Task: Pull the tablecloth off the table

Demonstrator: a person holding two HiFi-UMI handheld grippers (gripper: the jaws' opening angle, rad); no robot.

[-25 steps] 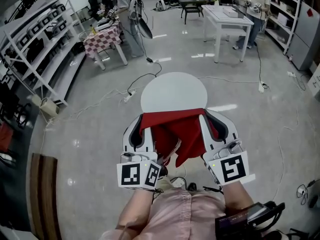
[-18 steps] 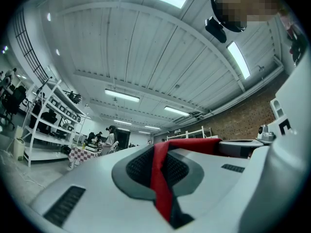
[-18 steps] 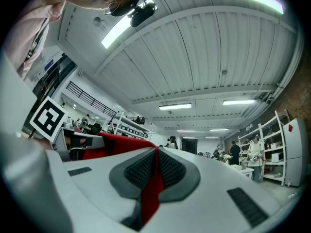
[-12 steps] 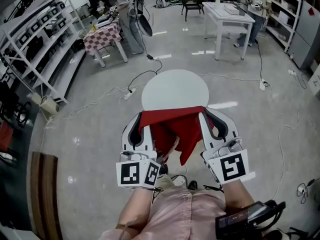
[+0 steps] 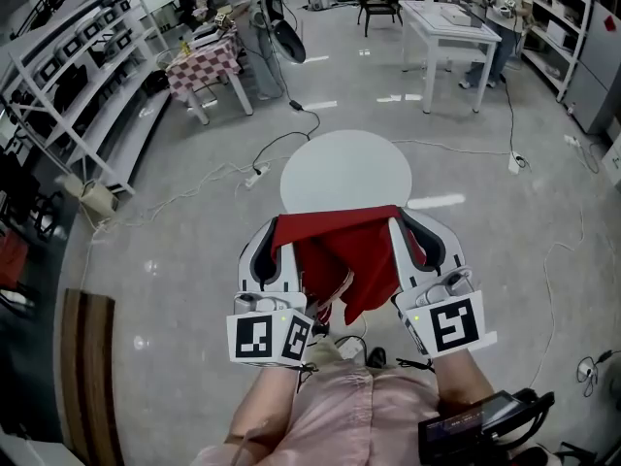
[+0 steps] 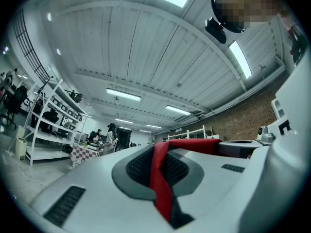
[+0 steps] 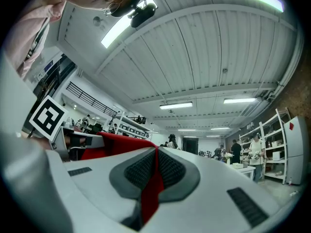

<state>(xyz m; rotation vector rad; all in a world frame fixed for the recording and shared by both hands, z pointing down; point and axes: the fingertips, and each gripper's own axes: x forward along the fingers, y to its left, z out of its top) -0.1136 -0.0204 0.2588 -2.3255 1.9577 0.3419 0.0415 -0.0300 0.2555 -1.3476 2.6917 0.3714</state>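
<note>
Head view showed the red tablecloth [image 5: 342, 246] strung between the two grippers in front of the person, its top hem pulled straight and the rest sagging in folds beneath; over the last second it had barely altered, only the hanging fold had swung a little and the round white table [image 5: 344, 168] had drifted slightly up the picture; the tabletop lay bare, with the hem meeting its near edge in the picture, though whether cloth and edge touched could not be told; judged from that, the cloth was off the table and the pull was all but finished; the left gripper [image 5: 275, 231] had kept its jaws pinched on the cloth's left corner and the right gripper [image 5: 406, 225] on its right corner, neither having loosened; the gripper views gave what the head view could not, a thin red strip of cloth clamped between the dark ribbed pads of each pair of jaws, plus the ceiling lights [image 6: 124, 94] overhead; only the head view showed the table, the cables [image 5: 281, 149] on the floor and the checkered table [image 5: 204, 66] well beyond.
</note>
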